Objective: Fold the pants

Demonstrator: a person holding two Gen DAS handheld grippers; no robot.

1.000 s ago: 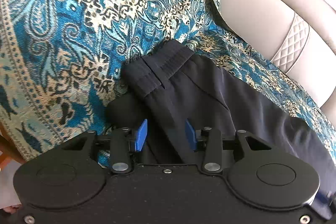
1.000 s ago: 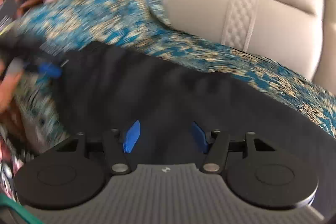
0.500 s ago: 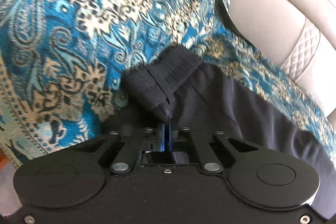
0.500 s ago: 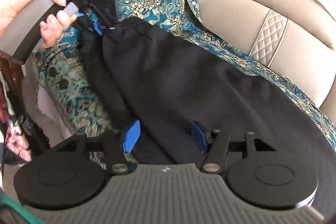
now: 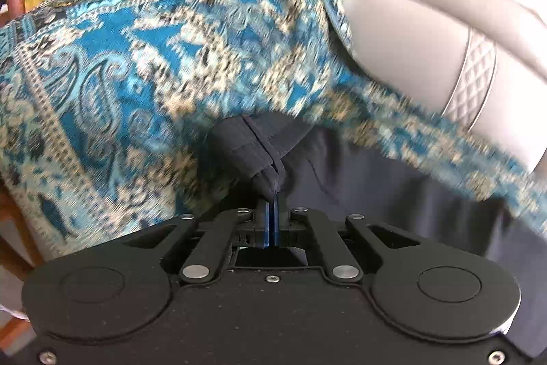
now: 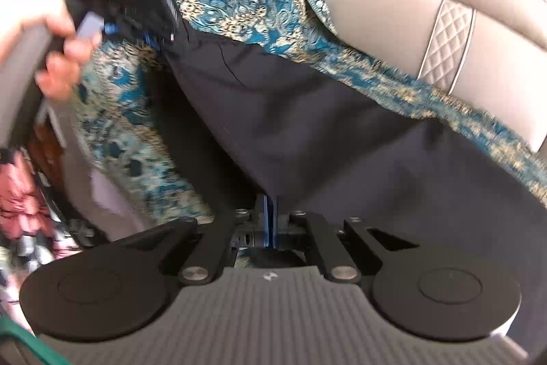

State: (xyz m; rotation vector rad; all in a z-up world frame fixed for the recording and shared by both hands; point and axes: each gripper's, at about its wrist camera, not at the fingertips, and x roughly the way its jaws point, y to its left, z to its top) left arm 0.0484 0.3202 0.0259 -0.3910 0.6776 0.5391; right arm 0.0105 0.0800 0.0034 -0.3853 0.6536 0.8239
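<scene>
The left gripper (image 5: pixel 272 194) is clenched, its 2 blue pads pinching the ribbed waistband corner of the dark navy fabric pants (image 5: pixel 359 180), which bunches straight ahead of the fingertips. The right gripper (image 6: pixel 270 199) is likewise clamped on an edge of the pants (image 6: pixel 307 125), whose cloth stretches away from its fingers toward the far left, where a hand (image 6: pixel 51 50) grips the other tool. Beneath the pants lies a blue-and-cream paisley throw (image 5: pixel 136 57) over a beige leather sofa (image 5: pixel 427 33).
</scene>
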